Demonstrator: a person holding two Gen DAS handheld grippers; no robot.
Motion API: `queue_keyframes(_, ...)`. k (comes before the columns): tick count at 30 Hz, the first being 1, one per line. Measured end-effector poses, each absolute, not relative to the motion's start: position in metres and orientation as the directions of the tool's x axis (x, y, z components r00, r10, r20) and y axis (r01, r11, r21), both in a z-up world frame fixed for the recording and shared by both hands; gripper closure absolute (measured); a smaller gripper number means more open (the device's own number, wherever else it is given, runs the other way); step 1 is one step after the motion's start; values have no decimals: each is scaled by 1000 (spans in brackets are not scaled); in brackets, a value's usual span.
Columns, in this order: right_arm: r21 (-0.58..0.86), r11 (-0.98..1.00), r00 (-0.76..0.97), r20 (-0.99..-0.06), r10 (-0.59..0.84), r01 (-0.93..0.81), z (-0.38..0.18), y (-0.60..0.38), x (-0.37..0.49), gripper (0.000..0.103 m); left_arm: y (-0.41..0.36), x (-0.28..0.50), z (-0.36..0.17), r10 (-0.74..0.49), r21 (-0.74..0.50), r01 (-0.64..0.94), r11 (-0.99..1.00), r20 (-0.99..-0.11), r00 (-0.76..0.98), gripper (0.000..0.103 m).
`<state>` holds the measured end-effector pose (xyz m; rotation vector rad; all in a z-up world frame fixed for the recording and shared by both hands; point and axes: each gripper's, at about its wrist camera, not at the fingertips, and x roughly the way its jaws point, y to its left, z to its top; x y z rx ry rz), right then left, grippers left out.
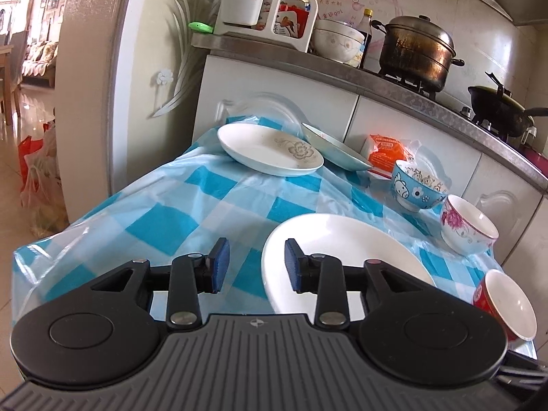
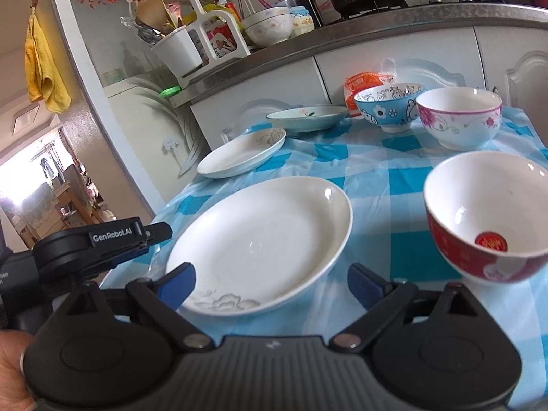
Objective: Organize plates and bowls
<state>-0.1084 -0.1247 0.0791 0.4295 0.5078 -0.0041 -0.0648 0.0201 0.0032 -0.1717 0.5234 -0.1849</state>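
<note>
Three plates [image 2: 260,246] left on table [image 2: 387,185], three bowls [image 2: 459,116] right

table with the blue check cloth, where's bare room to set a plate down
The widest free patch of the checked cloth lies left of the big white plate and in front of the flower-print plate. A smaller gap sits between the big plate and the pink-flower bowl. The right side is crowded: blue cartoon bowl, pink-flower bowl, red bowl.
</note>
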Motion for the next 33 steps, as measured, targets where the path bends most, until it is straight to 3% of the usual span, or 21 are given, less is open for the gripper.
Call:
queue_keyframes(3, 403, 909, 885, -455, 96, 108, 83, -124, -121, 1, 25, -75, 8, -226, -207, 140, 968, -485, 845, 46)
queue_keyframes(6, 361, 926, 894, -444, 63, 114, 90, -122, -134, 1, 28, -87, 15, -229, -192, 153, 969, -480, 847, 32)
queue_keyframes(10, 301, 948, 919, -393, 27, 101, 99, -121, -152, 1, 35, -98, 24, -238, -192, 165, 968, -478, 846, 2)
queue_keyframes(15, 247, 965, 937, -350, 0, 92, 105, -126, -165, 1, 47, -100, 32, -266, -242, 164, 956, -486, 832, 0)
queue_keyframes(18, 260, 962, 910, -413, 33, 83, 102, -128, -157, 1, 46, -96, 37, -245, -216, 161, 963, -453, 857, 0)
queue_keyframes(33, 521, 845, 854, -488, 179, 120, 126, -170, -36, 1, 57, 25, 47, -268, -246, 166, 955, -477, 837, 0)
